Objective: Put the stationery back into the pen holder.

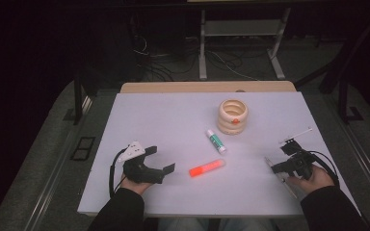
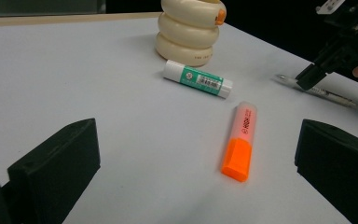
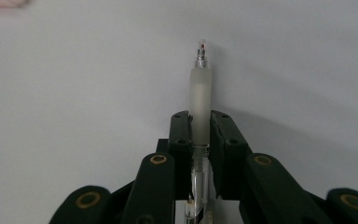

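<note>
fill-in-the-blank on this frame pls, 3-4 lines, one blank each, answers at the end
1. The right tool is shut on a clear ____.
2. The highlighter on the table has an ____ cap.
3. The glue stick lies between the highlighter and the stack of cream ____.
4. The left tool has its jaws ____, with nothing between them.

Answers: pen; orange; rings; open

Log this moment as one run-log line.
right gripper: shut on pen | left gripper: open, holds nothing | marker, glue stick: lying on table | ring holder: upright
</note>
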A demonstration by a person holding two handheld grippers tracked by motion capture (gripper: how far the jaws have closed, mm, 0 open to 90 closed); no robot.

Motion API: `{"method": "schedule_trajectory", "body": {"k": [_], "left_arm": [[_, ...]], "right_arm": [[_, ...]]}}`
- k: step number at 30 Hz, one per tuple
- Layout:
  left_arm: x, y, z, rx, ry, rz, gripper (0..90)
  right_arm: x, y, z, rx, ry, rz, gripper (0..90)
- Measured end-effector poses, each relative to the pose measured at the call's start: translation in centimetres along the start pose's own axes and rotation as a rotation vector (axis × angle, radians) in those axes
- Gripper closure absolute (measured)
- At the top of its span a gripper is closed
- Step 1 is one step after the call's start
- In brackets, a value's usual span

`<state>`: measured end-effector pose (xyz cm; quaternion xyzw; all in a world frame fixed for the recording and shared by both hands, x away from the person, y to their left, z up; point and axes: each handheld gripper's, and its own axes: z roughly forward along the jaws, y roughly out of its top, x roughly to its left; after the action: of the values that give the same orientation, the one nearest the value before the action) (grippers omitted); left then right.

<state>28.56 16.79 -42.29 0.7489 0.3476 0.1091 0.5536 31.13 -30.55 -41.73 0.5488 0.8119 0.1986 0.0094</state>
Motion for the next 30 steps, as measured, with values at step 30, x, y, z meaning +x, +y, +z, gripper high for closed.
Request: {"method": "schedule_trajectory", "body": {"k": [30], "left_arm": [[0.0, 0.0, 0.0, 0.002, -0.001, 0.000, 0.0]], "right_arm": [[1.5, 4.2, -3.2, -0.257, 0.120, -0.084, 78.8]]}}
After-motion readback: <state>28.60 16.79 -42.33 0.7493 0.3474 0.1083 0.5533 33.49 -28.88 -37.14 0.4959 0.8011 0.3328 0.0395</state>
